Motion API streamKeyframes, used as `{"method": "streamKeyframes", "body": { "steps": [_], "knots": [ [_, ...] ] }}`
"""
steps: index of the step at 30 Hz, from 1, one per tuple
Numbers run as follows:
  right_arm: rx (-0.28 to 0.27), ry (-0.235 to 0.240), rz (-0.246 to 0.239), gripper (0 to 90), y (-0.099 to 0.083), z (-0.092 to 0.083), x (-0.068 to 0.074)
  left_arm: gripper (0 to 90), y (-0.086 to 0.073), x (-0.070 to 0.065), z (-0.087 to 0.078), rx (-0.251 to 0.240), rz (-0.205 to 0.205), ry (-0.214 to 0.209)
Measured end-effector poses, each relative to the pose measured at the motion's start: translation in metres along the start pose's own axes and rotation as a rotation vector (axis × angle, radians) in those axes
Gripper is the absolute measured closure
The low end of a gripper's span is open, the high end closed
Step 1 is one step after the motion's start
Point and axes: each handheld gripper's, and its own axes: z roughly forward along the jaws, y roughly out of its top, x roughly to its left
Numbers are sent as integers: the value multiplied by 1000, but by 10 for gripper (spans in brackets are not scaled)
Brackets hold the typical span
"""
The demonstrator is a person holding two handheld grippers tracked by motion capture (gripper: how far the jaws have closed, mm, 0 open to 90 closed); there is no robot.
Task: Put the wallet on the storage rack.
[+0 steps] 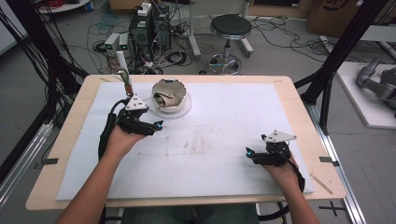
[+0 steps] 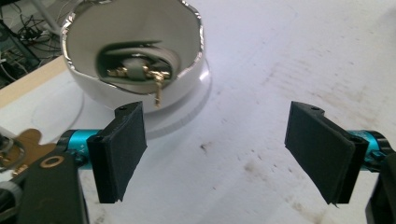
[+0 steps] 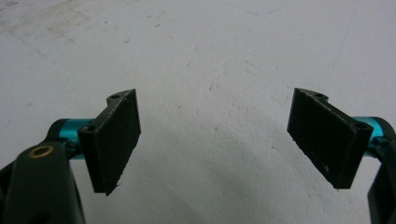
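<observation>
bowl point(image 1: 171, 94): one, on one saucer point(image 1: 183, 110) | left gripper point(image 2: 215, 149): released | right gripper point(image 3: 215, 140): released

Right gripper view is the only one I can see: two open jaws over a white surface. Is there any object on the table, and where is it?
Observer: Yes. A white bowl stands on a plate at the far left part of the mat, well away from the right gripper.
Operator: Thank you. Is the left gripper holding that bowl?
Observer: No. The left gripper is close to the bowl on the person's side, with its jaws open and nothing between them.
</observation>
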Motion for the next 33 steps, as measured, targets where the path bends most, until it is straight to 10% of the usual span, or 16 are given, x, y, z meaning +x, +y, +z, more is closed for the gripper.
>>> {"method": "streamKeyframes", "body": {
  "steps": [33],
  "knots": [
    [-20, 8, -3, 175, 1, 0, 0, 191, -61, -28, -21, -37, -39, -25]
  ]
}}
